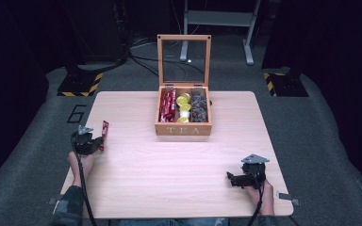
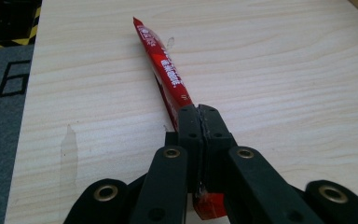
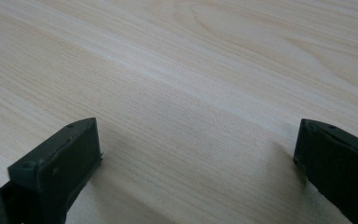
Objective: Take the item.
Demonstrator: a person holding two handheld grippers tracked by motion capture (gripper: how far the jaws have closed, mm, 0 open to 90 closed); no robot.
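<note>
A long red sachet with white print points away from me over the left part of the wooden table. My left gripper is shut on its near end, and a red corner sticks out below the pads. In the high view the left gripper and the sachet are near the table's left edge. My right gripper rests low at the front right, pointing left. Its black fingers stand wide apart over bare wood, nothing between them.
A wooden box marked TEA stands at the table's far middle with its glass lid upright. It holds red sachets, yellow-topped cups and dark packets. Grey carpet and dark stands surround the table.
</note>
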